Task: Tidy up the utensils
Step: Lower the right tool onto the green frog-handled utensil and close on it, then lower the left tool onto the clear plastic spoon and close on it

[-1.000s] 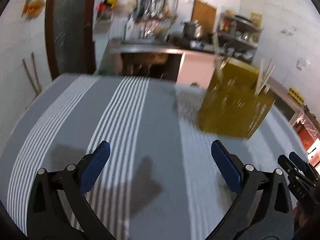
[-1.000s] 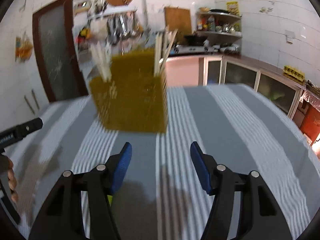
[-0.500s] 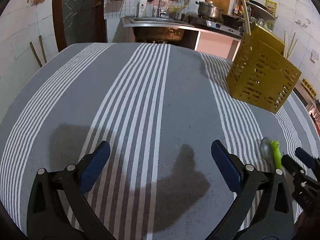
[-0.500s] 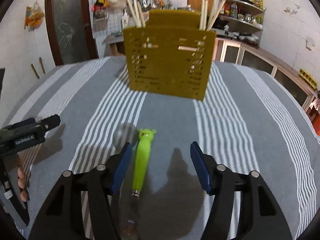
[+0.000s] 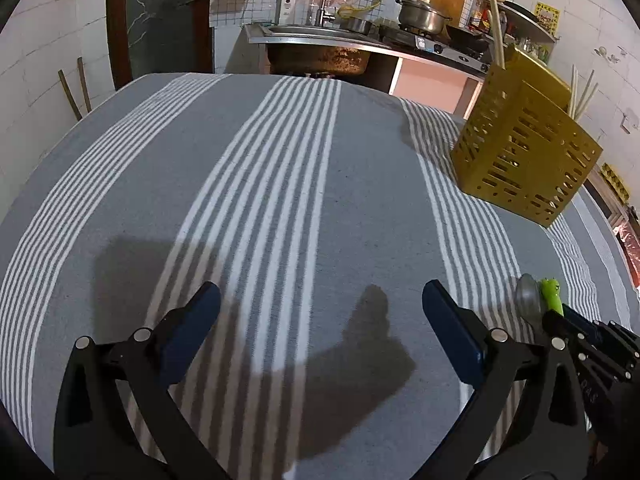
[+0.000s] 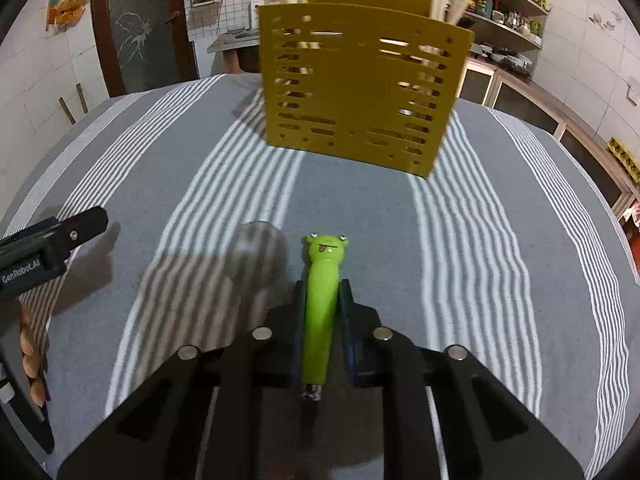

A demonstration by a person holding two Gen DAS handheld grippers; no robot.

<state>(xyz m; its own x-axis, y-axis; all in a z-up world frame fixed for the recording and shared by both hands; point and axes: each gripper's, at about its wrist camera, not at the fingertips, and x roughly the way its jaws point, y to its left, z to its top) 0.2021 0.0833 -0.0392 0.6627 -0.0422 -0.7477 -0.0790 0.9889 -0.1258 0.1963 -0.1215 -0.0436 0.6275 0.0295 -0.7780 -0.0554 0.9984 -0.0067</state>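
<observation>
Two views, left first: my left gripper (image 5: pixel 320 328) hangs wide apart over bare striped cloth (image 5: pixel 280 200), the green-handled utensil (image 5: pixel 552 298) away at its right. Right view: my right gripper (image 6: pixel 321 320), jaws just closing, clamps that handle lengthwise, frog end aimed at the yellow holder (image 6: pixel 360 88) straight ahead.

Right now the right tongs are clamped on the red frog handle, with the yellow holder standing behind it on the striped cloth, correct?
Nearly. The frog handle is bright green, not red, as the right wrist view shows. The right tongs are clamped on it, and the yellow holder stands behind on the striped cloth.
</observation>
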